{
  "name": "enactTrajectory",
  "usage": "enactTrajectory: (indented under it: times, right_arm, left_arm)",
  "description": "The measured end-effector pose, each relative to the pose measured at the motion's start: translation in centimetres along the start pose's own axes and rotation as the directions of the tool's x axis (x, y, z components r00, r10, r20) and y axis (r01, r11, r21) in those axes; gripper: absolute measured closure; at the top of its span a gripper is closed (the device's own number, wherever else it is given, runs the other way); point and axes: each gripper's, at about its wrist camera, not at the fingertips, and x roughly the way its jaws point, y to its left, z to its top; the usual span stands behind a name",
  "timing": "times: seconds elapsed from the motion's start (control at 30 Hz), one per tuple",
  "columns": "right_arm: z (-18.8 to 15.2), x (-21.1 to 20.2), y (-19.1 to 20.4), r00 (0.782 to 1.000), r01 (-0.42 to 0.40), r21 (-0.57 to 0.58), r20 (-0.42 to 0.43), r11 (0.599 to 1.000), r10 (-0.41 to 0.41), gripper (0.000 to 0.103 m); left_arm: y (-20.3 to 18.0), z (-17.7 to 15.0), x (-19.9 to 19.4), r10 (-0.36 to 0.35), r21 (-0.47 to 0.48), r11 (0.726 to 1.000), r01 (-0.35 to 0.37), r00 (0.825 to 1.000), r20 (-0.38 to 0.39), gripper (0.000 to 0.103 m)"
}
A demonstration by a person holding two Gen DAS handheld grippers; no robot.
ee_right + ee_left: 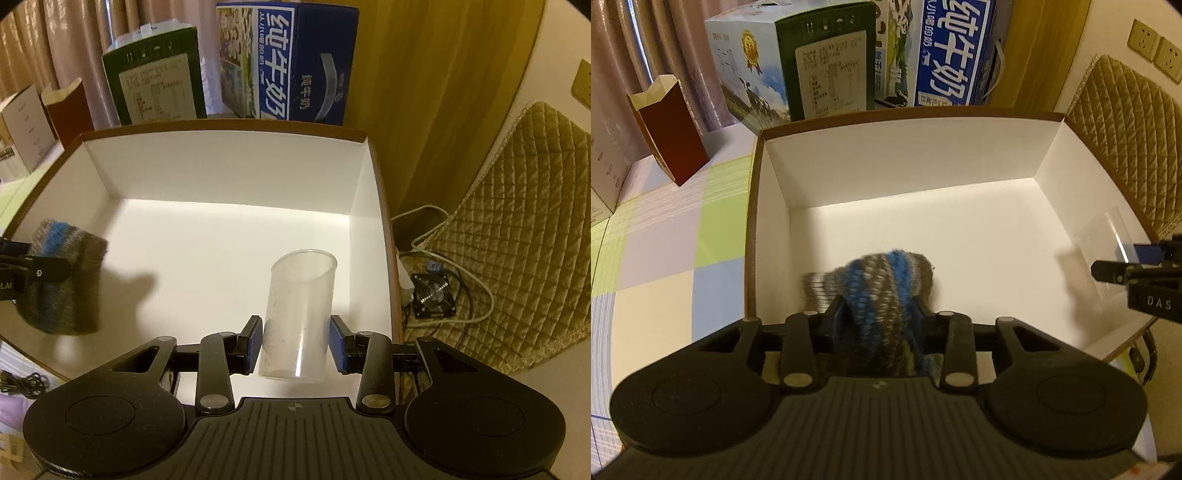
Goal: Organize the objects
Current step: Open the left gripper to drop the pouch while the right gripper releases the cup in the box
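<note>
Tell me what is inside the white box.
Nothing lies on the white box's visible floor. The knitted piece and clear cup hang over it, gripped. The floor beneath them and the near edge are hidden.

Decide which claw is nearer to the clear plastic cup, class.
The right claw: the clear plastic cup sits between its fingers, over the white box. The left claw is across the box, holding a knitted sock.

Dim warm light — fisheye-bent edges, slight motion blur
</note>
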Motion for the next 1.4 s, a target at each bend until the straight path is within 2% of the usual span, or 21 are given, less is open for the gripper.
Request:
enactTrajectory:
  times: [0.03,0.1,0.23,0.3,0.33,0.37,0.47,0.5,0.83,0.97,1.4]
  right_arm:
    - [0.1,0.2,0.0,1.0,0.006,-0.008,-0.001,1.0,-0.006,0.067]
    - [0.2,0.2,0.0,1.0,0.009,-0.019,-0.003,1.0,-0.009,0.067]
    - [0.4,0.1,-0.1,1.0,0.01,-0.042,0.013,0.999,-0.01,0.066]
    - [0.5,-0.1,-0.2,1.0,0.001,-0.037,0.028,0.999,0.0,0.058]
    - [0.5,-0.3,-0.4,0.999,-0.007,-0.033,0.04,0.999,0.009,0.046]
    - [0.4,-0.7,-0.3,0.999,-0.011,-0.031,0.048,0.999,0.012,0.042]
    - [0.2,-1.3,-0.5,0.997,-0.037,-0.022,0.062,0.999,0.038,0.039]
    - [0.2,-1.5,-0.5,0.997,-0.045,-0.019,0.064,0.999,0.046,0.038]
    - [-1.0,-5.5,-1.0,0.98,-0.146,0.031,0.141,0.989,0.14,0.014]
    - [-1.6,-6.8,-0.9,0.973,-0.169,0.047,0.165,0.984,0.159,0.01]
    - [-3.7,-10.0,1.3,0.963,-0.21,0.085,0.188,0.974,0.192,0.008]
  left_arm:
    - [-0.1,0.0,0.1,0.002,0.008,1.0,-0.002,1.0,-0.003,0.067]
    - [-0.3,0.0,0.1,0.019,0.021,1.0,-0.019,1.0,-0.006,0.052]
    - [-0.4,0.1,-0.3,0.018,0.033,0.999,-0.018,1.0,0.002,0.036]
    - [-0.4,0.1,-0.6,0.024,0.033,0.999,-0.024,1.0,0.003,0.027]
    - [-0.4,0.1,-0.9,0.02,0.034,0.999,-0.021,1.0,0.008,0.026]
    - [-0.3,0.2,-1.1,0.017,0.032,0.999,-0.018,1.0,0.011,0.026]
    - [-0.3,0.2,-1.8,0.007,0.026,1.0,-0.007,1.0,0.014,0.024]
    - [-0.3,0.1,-2.0,0.004,0.024,1.0,-0.004,1.0,0.016,0.02]
    - [-0.6,-0.8,-5.7,0.004,-0.008,1.0,-0.003,0.999,0.047,0.013]
    - [-0.7,-1.5,-7.5,0.004,-0.025,1.0,-0.002,0.998,0.066,0.013]
    - [1.1,-5.1,-13.2,0.009,-0.089,0.996,0.0,0.995,0.1,0.012]
